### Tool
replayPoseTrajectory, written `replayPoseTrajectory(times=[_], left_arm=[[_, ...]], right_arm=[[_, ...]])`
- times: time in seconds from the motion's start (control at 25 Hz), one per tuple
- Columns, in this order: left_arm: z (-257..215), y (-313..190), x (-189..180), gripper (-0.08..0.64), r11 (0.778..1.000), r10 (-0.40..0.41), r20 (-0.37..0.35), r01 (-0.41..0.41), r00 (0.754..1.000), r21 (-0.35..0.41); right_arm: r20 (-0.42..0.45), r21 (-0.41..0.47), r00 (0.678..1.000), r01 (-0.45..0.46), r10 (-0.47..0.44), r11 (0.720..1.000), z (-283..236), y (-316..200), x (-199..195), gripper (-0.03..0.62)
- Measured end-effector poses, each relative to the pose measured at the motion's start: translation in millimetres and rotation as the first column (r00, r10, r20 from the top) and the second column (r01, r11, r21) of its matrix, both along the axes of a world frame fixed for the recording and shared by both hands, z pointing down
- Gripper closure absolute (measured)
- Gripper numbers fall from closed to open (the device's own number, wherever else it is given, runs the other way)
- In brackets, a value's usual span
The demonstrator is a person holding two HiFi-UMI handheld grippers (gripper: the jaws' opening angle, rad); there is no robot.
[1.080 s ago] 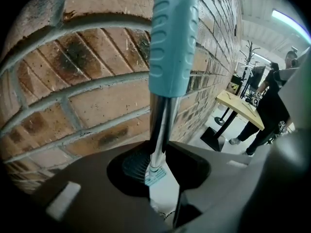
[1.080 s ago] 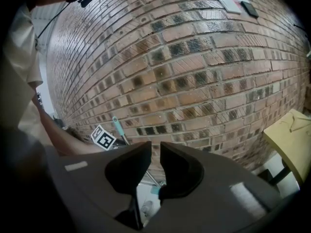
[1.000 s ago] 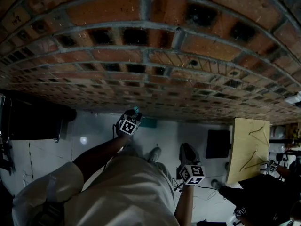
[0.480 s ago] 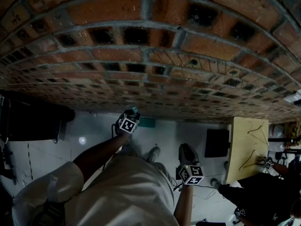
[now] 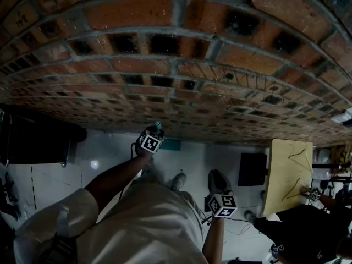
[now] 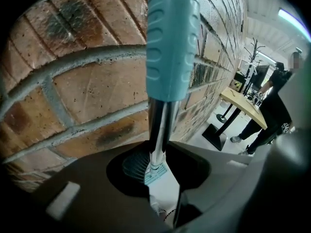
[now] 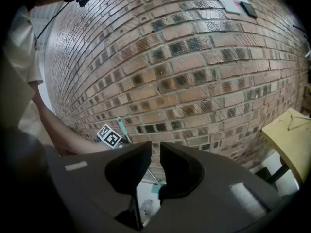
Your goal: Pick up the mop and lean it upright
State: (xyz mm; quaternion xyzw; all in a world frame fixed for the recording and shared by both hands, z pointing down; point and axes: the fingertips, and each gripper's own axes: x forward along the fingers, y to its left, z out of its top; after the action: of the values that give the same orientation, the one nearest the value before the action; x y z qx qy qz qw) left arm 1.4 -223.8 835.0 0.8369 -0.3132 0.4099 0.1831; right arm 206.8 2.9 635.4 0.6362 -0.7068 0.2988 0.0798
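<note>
Left gripper (image 6: 158,152) jaws opening, silver pole of teal-gripped mop (image 6: 170,42) between them, near upright just beside red brick wall (image 6: 82,86). I'd loosen slowly, check top rests on wall, be ready to re-clamp. Right gripper (image 7: 155,152) narrow, empty, back from wall
</note>
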Motion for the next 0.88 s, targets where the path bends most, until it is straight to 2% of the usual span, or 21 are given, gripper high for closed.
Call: replayPoseTrajectory(times=[0.44, 0.56, 0.68, 0.88], left_arm=[[1, -14, 1, 0.436, 0.999, -0.04, 0.001, 0.04, 0.999, -0.011], [6, -14, -1, 0.433, 0.998, -0.05, 0.008, 0.05, 0.999, -0.038], [14, -11, -4, 0.387, 0.993, -0.07, 0.006, 0.07, 0.998, -0.091], [14, -10, -6, 0.364, 0.993, -0.07, -0.008, 0.069, 0.998, -0.096]], right_arm=[[0.007, 0.009, 1.0, -0.01, 0.01, 1.0, 1, -4, 2, 0.541], [0.002, -0.002, 1.0, -0.012, 0.012, 1.0, 3, -3, 1, 0.541], [0.003, -0.007, 1.0, -0.011, 0.011, 1.0, 5, -3, 0, 0.541], [0.009, 0.0, 1.0, -0.011, 0.011, 1.0, 4, -6, 0, 0.541]])
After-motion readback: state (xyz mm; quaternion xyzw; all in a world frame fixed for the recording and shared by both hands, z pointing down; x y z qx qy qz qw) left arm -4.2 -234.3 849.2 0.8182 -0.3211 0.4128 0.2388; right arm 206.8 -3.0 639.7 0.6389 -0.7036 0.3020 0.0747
